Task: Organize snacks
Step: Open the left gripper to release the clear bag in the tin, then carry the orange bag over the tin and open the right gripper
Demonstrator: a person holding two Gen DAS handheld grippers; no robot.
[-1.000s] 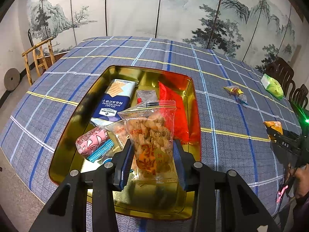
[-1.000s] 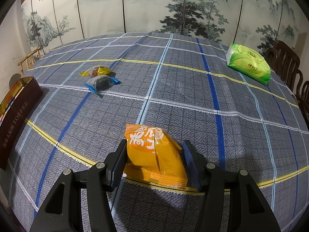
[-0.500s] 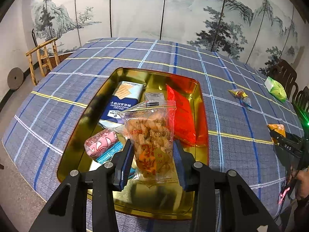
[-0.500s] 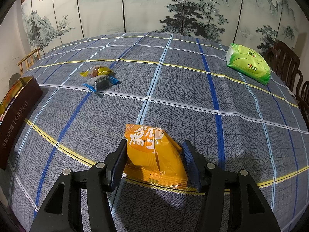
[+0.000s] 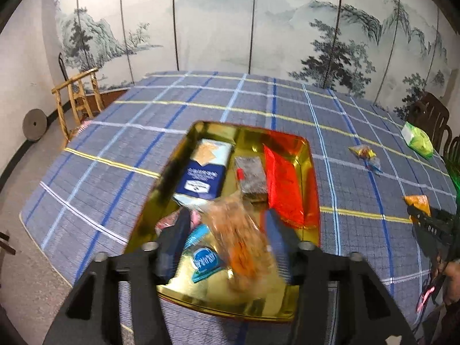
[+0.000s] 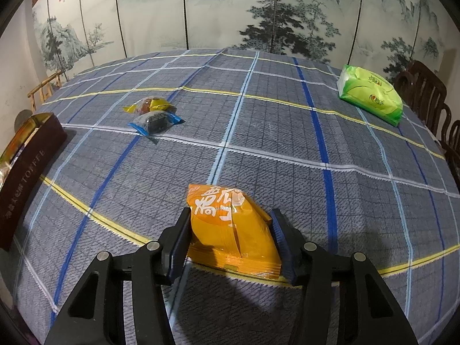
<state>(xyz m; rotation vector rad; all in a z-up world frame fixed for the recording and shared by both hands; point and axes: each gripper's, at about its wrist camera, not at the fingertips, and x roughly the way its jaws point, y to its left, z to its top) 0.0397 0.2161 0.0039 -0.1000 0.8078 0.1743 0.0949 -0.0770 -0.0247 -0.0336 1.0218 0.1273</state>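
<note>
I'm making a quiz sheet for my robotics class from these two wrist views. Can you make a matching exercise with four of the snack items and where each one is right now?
Things:
1. orange packet
2. green pack
3. red packet
4. navy cracker pack

Places:
A. in the gold tray, along its right side
B. between the right gripper fingers, on the tablecloth
C. in the gold tray, left part
D. far right of the table, near the dark chairs

Pairs: 1-B, 2-D, 3-A, 4-C
</note>
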